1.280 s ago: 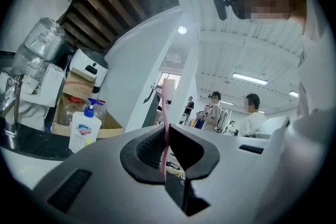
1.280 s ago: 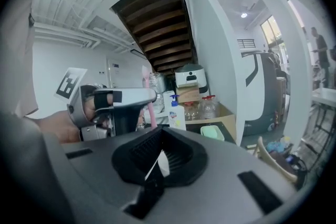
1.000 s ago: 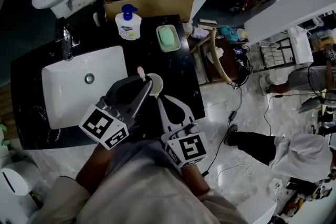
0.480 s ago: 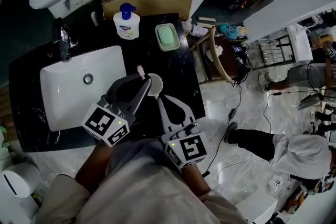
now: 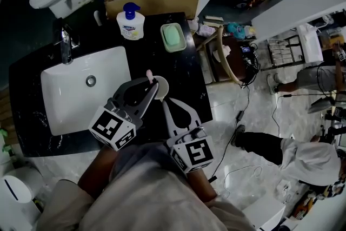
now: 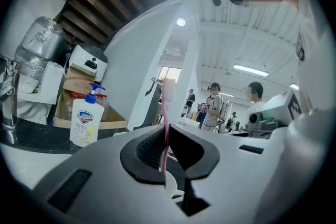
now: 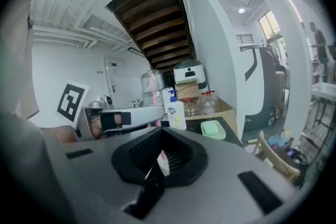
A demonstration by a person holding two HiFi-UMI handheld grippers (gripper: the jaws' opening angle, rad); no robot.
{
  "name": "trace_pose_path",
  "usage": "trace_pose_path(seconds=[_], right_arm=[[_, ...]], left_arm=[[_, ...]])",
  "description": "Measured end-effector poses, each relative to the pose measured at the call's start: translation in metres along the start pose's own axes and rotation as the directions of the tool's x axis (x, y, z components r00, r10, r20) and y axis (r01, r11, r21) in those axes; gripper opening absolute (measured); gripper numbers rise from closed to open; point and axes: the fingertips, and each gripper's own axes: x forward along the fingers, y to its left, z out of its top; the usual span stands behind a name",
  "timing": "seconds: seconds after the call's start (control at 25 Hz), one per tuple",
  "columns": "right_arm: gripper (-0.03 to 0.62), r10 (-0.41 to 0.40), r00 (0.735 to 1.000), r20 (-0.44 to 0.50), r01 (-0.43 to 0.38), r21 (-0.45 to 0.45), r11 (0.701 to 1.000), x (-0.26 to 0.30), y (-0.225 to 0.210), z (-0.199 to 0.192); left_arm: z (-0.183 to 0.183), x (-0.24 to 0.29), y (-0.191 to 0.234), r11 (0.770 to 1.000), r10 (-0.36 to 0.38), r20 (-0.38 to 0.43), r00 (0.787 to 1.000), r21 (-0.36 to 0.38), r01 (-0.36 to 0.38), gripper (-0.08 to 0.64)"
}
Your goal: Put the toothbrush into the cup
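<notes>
Left gripper [image 6: 167, 150] clamped on upright toothbrush [image 6: 166, 113], cup [image 5: 161, 84] just below its tips; right gripper [image 7: 159, 163] pinches the cup's rim (steadying it). Keep it vertical, lower straight, release once inside

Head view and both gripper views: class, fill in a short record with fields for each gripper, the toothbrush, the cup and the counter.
left gripper: shut on the toothbrush
toothbrush: pink, upright, lower end at the cup
right gripper: shut on the cup's rim
cup: white, right of the sink
counter: soap bottle and soap dish at the back
</notes>
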Motion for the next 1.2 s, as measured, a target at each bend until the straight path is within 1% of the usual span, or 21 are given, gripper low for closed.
trace_pose_path(seconds=[0.36,0.52,0.76,1.2], right_arm=[[0.006,0.012,1.0,-0.007,-0.012,0.029,1.0,0.001,0.0,-0.004],[0.006,0.005,1.0,-0.008,-0.005,0.034,0.999,0.0,-0.001,-0.005],[0.006,0.0,1.0,-0.01,0.0,0.029,1.0,-0.001,-0.001,-0.006],[0.006,0.004,1.0,-0.021,-0.003,0.047,0.999,-0.002,-0.001,-0.011]], left_arm=[[-0.013,0.002,0.007,1.0,0.024,-0.018,1.0,0.001,-0.024,0.034],[-0.019,0.003,0.007,0.999,0.036,-0.034,0.999,0.038,-0.035,0.034],[-0.025,0.005,0.01,0.999,0.032,-0.035,0.999,0.01,-0.031,0.034],[-0.035,0.007,0.016,0.999,0.042,-0.053,0.998,0.001,-0.042,0.034]])
